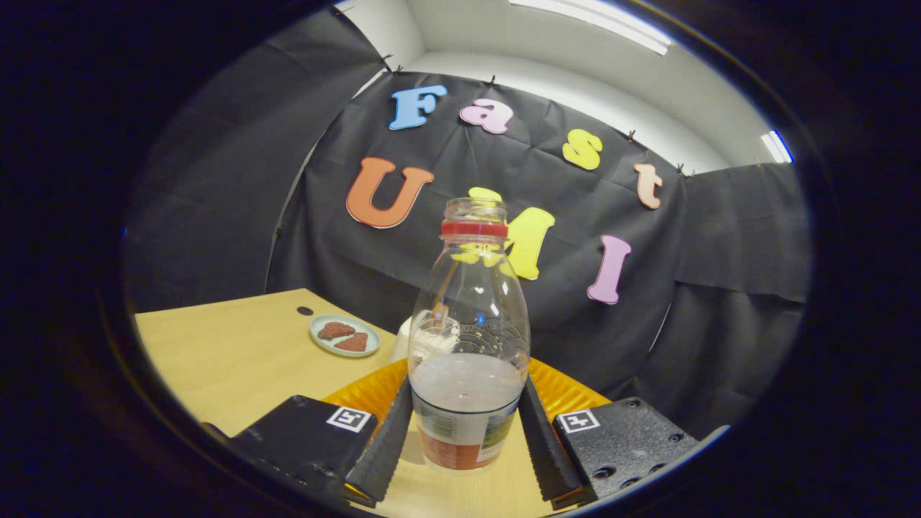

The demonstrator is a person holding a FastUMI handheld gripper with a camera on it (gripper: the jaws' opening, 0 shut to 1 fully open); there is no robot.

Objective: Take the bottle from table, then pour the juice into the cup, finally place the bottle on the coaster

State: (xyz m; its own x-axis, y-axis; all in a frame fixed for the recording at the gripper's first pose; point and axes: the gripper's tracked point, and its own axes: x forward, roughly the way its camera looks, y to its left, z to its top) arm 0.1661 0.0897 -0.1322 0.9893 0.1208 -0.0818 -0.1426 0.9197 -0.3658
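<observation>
bottle [468, 360] upright, uncapped, clamped between both fingers of gripper [466, 439] low on its label, kept level so juice stays in. white cup [421, 338] just behind it, orange coaster [568, 392] beneath and beyond.

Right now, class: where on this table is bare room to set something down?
Bare wood lies left of the claw, before the small plate. Around the bottle it is crowded: orange coaster, white cup behind.

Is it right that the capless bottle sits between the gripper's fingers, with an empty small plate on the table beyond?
Not quite: in the gripper view the small plate holds two reddish pieces, so it is not empty. The capless bottle does sit between the gripper fingers, the plate on the table beyond.
</observation>
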